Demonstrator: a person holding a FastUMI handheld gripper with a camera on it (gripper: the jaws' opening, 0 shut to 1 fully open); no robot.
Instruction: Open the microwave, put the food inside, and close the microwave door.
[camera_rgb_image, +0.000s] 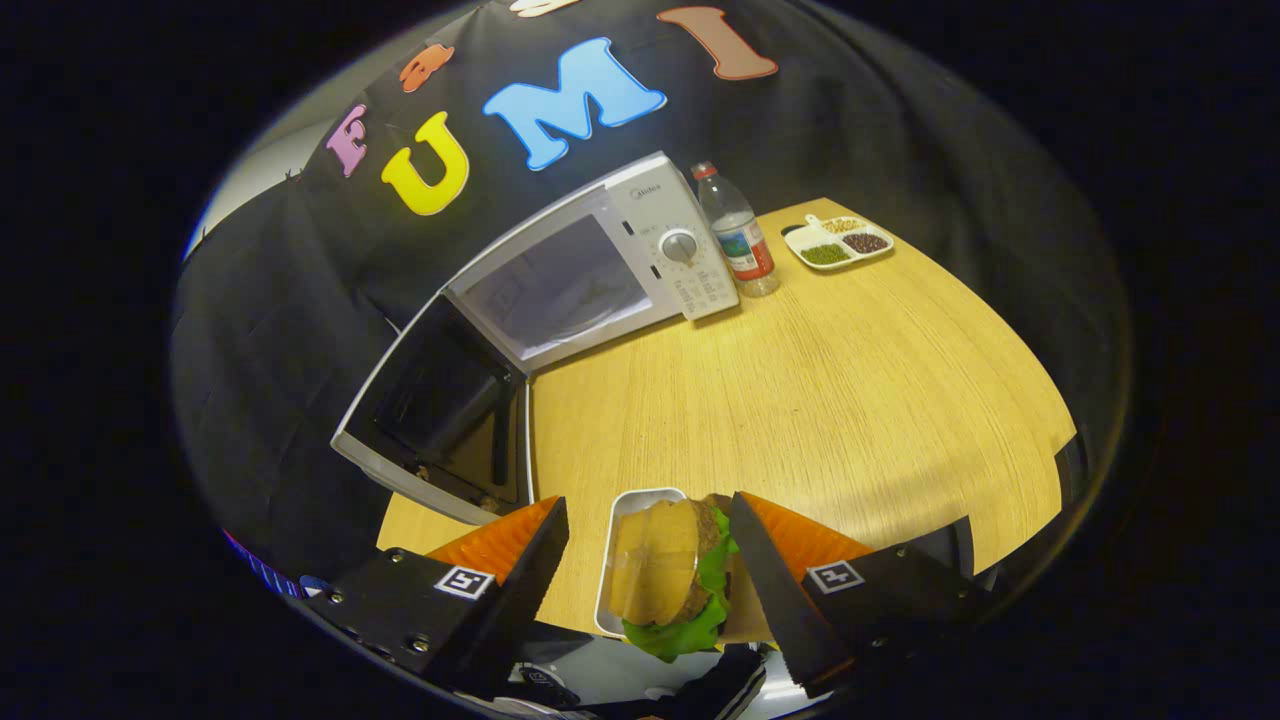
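Burger (668, 575) in its little white tray (607, 580) sits between my two fingers, at the near edge of the table (850, 400). My gripper (650, 560) is spread wide. The right finger looks very close to the burger, but I cannot tell if it touches. The left finger is apart from the tray, so I am not holding the food yet.

The microwave (600, 265) stands far and to the left, and its door (430, 410) hangs open toward me.

What could go wrong? If I squeeze the soft bun and not the tray, the burger could squash or slide out. If I lift it tilted, the top could tip off. The open door sticks out on the left, and I could bump it.

The middle of the table is bare, so I have room there. A bottle (740, 235) and a snack dish (838, 243) stand far right, well away.
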